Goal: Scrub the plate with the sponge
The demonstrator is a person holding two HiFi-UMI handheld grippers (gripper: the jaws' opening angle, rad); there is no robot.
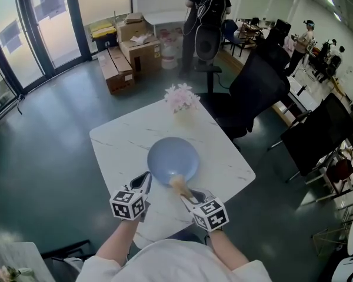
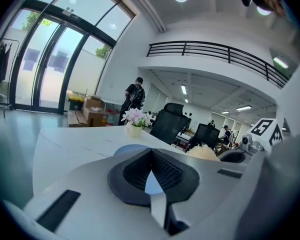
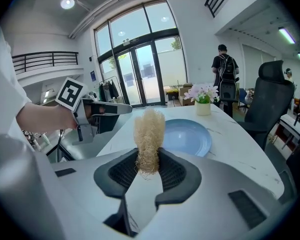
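Head view: the blue plate (image 1: 172, 160) lies mid-desk (image 1: 117, 137), with my sponge (image 1: 179, 185) over its near rim.

Left gripper view: my left fingers (image 2: 167, 171) are together and empty. I'd steady the rim with them.

Right gripper view: my right fingers (image 3: 174, 173) clamp the sponge. I'd press it flat and circle.

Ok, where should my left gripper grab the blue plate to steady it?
Take the plate by its near-left rim, coming in low over the table from the person's side. It lies flat, so the thin raised rim is the only edge jaws can close over, and the right gripper holds the sponge by the near-right edge. The left gripper, shut and empty, must open first.
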